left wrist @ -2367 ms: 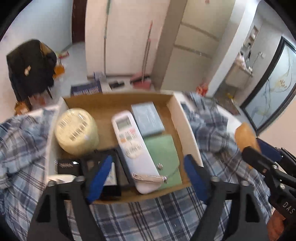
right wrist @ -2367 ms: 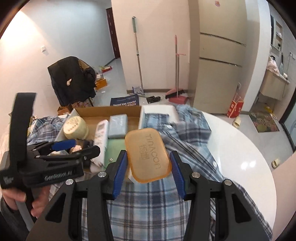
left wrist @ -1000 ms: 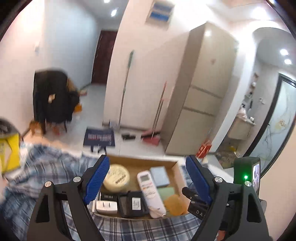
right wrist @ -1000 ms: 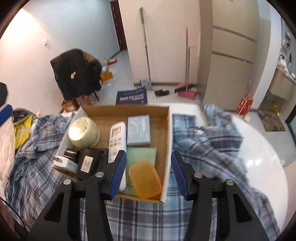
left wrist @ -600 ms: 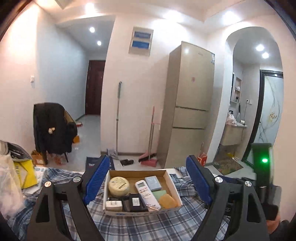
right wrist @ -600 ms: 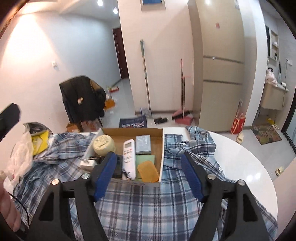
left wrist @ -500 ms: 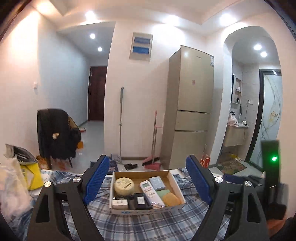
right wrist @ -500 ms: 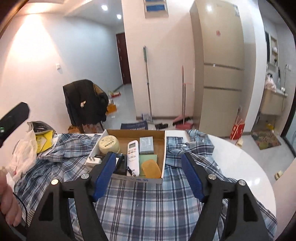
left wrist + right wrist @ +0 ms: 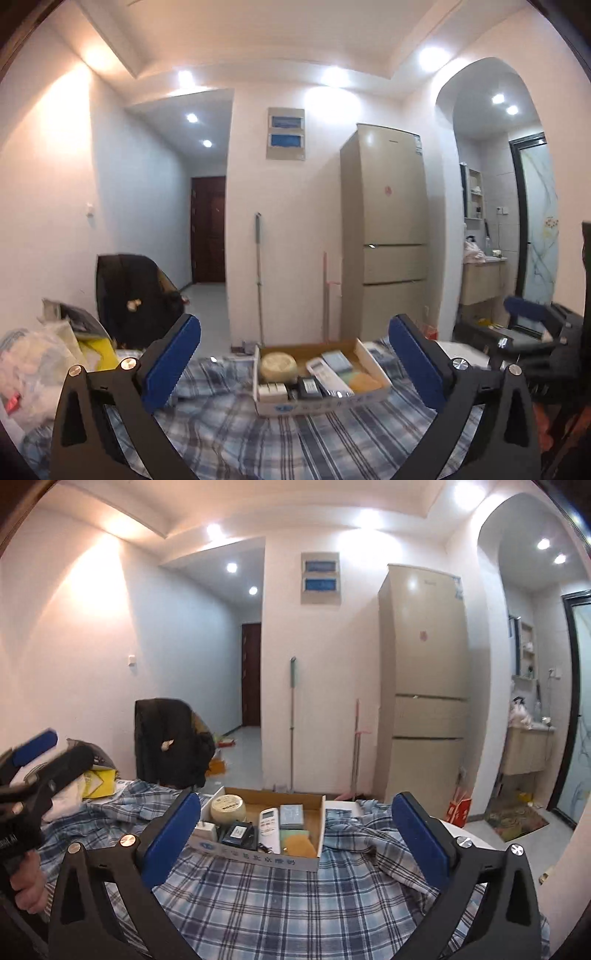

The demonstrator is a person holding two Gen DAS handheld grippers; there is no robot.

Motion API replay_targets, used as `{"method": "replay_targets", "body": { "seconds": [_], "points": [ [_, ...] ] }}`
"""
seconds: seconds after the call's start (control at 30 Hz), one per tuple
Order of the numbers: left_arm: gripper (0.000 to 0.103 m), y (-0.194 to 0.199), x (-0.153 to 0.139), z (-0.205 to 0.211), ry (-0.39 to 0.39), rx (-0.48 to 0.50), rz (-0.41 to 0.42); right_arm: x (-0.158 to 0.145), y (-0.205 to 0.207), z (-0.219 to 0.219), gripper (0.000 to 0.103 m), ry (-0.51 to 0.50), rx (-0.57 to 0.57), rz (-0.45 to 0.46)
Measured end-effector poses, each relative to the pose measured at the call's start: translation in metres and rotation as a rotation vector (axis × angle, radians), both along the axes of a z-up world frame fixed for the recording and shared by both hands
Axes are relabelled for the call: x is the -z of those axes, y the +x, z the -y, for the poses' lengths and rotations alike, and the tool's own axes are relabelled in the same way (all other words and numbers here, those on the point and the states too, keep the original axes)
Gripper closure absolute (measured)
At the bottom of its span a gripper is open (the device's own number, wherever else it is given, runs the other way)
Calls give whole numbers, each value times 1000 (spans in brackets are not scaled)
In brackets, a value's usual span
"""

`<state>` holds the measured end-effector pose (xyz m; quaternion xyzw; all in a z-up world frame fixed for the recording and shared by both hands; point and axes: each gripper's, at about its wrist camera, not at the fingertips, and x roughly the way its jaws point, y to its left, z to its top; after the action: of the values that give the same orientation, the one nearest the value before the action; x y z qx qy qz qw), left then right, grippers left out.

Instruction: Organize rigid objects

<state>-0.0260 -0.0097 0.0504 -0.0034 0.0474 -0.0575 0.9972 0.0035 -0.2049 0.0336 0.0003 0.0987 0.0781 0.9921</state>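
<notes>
A shallow cardboard box [image 9: 321, 404] [image 9: 258, 856] sits on the plaid cloth, well ahead of both grippers. It holds a round cream tin [image 9: 278, 365] [image 9: 226, 806], a white remote [image 9: 328, 376] [image 9: 269, 823], a grey-blue box [image 9: 291, 816], an orange case [image 9: 365, 382] [image 9: 300, 845], a black adapter [image 9: 238, 832] and a white plug [image 9: 272, 391]. My left gripper [image 9: 293, 328] is opening its jaws wide, with nothing between them. My right gripper [image 9: 295, 805] is opening its jaws too and holds nothing.
The plaid cloth [image 9: 258, 904] covers a white round table [image 9: 476, 838]. Bags and a yellow packet [image 9: 37, 369] pile up at the left. A chair with a black jacket [image 9: 170, 746], a mop and a fridge [image 9: 424, 683] stand beyond. A hand [image 9: 26, 886] grips the left tool.
Both grippers drew back from the box and tilted up toward level. The right jaws spread from narrow to wide; the left widened. The orange case, held earlier by the right gripper, now lies in the box.
</notes>
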Motion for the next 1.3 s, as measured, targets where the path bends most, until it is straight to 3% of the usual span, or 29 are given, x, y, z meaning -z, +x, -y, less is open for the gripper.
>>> {"method": "replay_targets", "body": {
  "seconds": [0.17,0.3,0.4,0.67,1.3],
  "points": [
    [0,-11,31,-11,-19,-19,2,18,-14,10,0,40,33,2],
    [0,-21,50,-5,38,-39,46,31,-22,14,0,41,51,38],
    [0,-19,64,0,60,-56,34,43,-24,13,0,16,91,71],
    [0,-13,67,-12,-2,-56,-4,56,-37,2,0,-43,70,138],
    [0,-19,66,-14,-14,-61,25,59,-36,10,0,-3,71,112]
  ]
}}
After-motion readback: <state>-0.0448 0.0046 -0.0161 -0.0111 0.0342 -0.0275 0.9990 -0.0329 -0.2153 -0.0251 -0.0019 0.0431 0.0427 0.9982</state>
